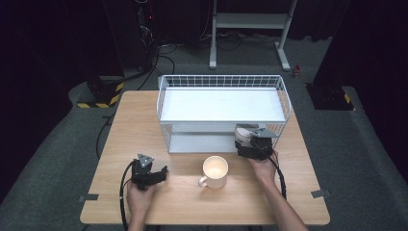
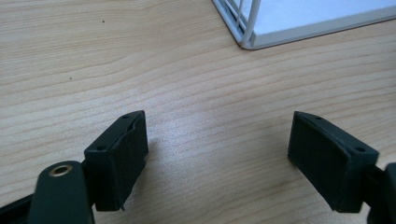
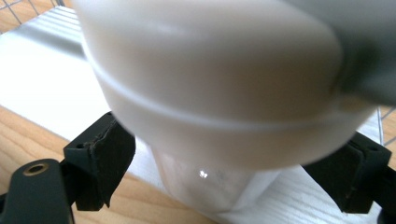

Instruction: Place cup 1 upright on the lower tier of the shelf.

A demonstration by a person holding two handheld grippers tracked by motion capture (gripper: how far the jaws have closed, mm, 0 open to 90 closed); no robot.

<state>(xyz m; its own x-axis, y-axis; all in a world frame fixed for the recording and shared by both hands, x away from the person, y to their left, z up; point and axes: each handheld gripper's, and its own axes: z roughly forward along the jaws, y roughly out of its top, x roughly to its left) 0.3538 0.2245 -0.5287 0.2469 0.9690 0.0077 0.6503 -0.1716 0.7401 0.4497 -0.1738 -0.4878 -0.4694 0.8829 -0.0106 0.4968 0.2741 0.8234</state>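
High view, right gripper: at the front right corner of the white wire rack, by its lower shelf; its jaws and what lies between them are hidden under its own body and grey plate.
High view, left gripper: over bare table, well apart from the cream mug, which stands upright between the two hands.
Left gripper view: jaws wide apart, nothing between them; a rack corner is cut off at the top.
Right gripper view: a blurred white round thing sits between the spread jaws; the pads seem clear of it, though contact is hard to judge.
Writing: none readable.
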